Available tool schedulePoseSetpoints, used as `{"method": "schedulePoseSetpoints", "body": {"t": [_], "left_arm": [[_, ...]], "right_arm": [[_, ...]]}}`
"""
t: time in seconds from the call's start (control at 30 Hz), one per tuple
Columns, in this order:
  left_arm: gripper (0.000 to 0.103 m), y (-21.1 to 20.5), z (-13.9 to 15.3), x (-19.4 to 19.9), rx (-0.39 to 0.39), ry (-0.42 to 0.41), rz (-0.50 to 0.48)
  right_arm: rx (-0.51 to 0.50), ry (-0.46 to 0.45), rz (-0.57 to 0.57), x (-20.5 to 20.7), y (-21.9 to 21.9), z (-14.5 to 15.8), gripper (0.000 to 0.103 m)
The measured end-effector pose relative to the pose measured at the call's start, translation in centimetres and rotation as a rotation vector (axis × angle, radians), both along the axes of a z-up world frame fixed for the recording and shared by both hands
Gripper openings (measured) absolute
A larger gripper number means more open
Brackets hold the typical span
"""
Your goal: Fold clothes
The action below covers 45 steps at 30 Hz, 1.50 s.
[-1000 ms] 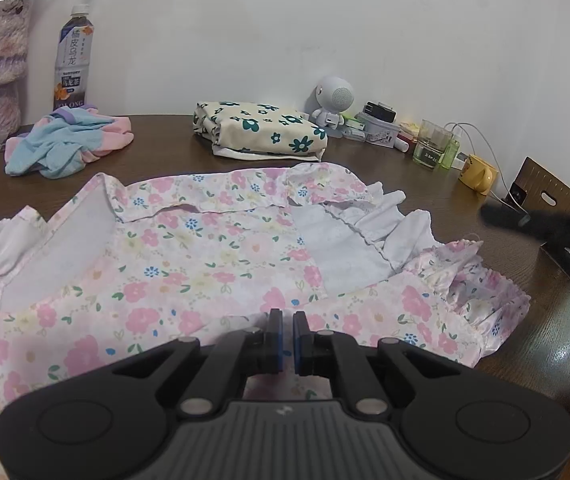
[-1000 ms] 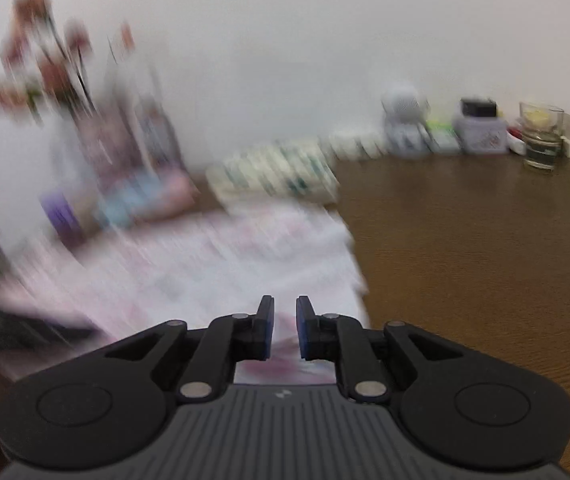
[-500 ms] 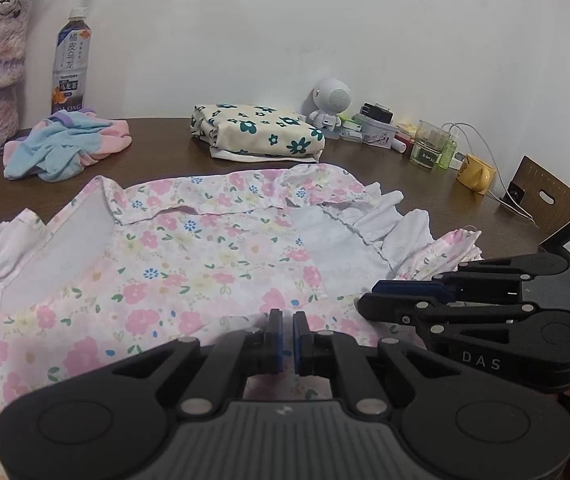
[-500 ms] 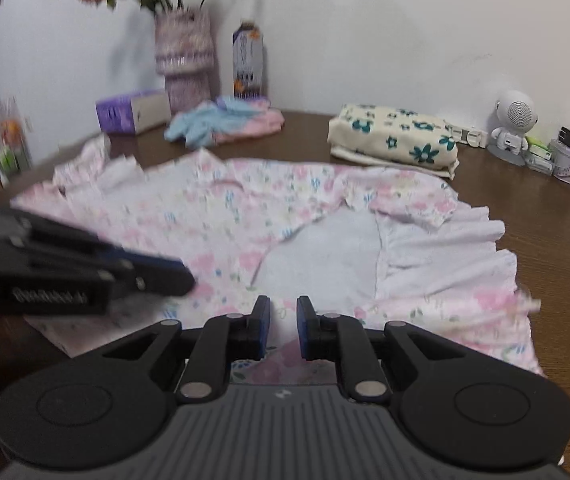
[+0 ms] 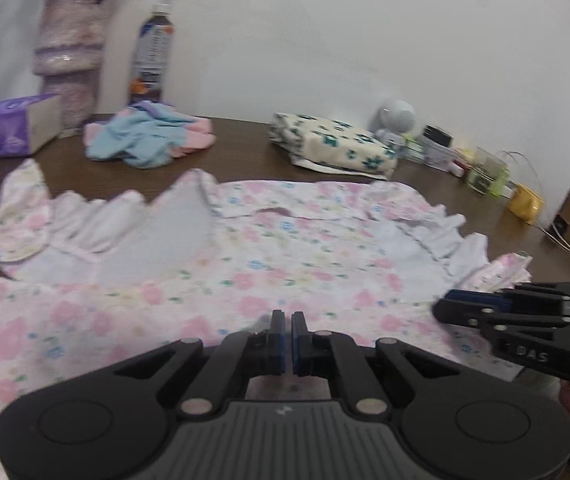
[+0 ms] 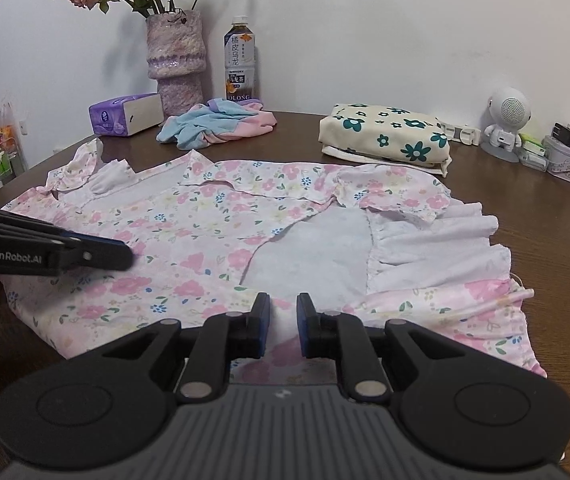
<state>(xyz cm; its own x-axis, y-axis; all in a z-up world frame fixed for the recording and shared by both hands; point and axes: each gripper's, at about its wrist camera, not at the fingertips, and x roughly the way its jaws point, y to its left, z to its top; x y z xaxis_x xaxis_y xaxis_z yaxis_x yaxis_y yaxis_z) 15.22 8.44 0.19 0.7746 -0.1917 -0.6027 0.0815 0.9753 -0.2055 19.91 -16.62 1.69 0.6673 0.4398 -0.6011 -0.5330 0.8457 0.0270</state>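
Note:
A pink floral dress (image 6: 245,220) with white frilled panels lies spread flat on the brown table (image 6: 545,240); it also fills the left wrist view (image 5: 285,248). My left gripper (image 5: 287,332) is shut, its tips low over the dress's near left part, and nothing shows pinched between them. In the right wrist view the left gripper (image 6: 125,256) reaches in from the left. My right gripper (image 6: 283,316) stands narrowly open over the near hem, white cloth showing in the gap, the pads apart from it. The left wrist view shows this right gripper (image 5: 443,305) by the dress's right frill.
At the back lie a folded cream garment with teal flowers (image 6: 385,136) and a crumpled blue and pink garment (image 6: 213,124). A purple tissue box (image 6: 125,114), a vase (image 6: 175,60), a tea bottle (image 6: 240,64), a white speaker figure (image 6: 507,120) and small tins line the wall.
My right gripper swung in from the right and settled over the near hem. My left gripper slid leftward across the dress; the dress itself stayed put.

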Motion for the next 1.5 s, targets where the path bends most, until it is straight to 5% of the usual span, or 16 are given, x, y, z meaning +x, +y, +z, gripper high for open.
{"method": "schedulePoseSetpoints", "body": {"t": [0.23,0.3,0.47,0.6,0.77,0.93,1.13,1.33,1.5], "left_arm": [[0.009,1.4,2.0,-2.1,-0.04,-0.062,0.072],[0.024,0.8,2.8,-2.6,-0.031,-0.083,0.054],[0.031,-0.3,2.6,-2.8,-0.011,-0.046,0.013],[0.047,1.5,1.9,-3.4,-0.02,0.008,0.06],[0.044,3.2,1.4,-3.9,-0.134,0.092,-0.027],[0.038,1.8,2.3,-4.0,-0.139,0.084,-0.16],[0.038,1.8,2.6,-1.6,-0.248,0.112,-0.262],[0.037,1.6,1.1,1.1,-0.259,0.169,-0.206],[0.012,2.4,1.1,1.9,-0.338,0.126,-0.169]], "right_arm": [[-0.005,-0.004,0.0,-0.1,0.0,0.0,0.013],[-0.005,-0.004,0.001,-0.1,0.0,0.0,0.014],[-0.004,-0.004,0.001,-0.1,0.0,0.0,0.014],[-0.004,-0.004,0.001,-0.1,0.1,0.0,0.014],[-0.001,-0.002,0.004,-0.1,0.0,0.0,0.015],[-0.002,-0.003,0.004,-0.1,0.1,0.0,0.015],[-0.002,-0.003,0.005,-0.1,0.1,0.0,0.015],[0.002,-0.001,0.005,-0.1,0.0,0.0,0.015],[0.005,0.001,0.006,-0.1,0.0,0.0,0.015]]}}
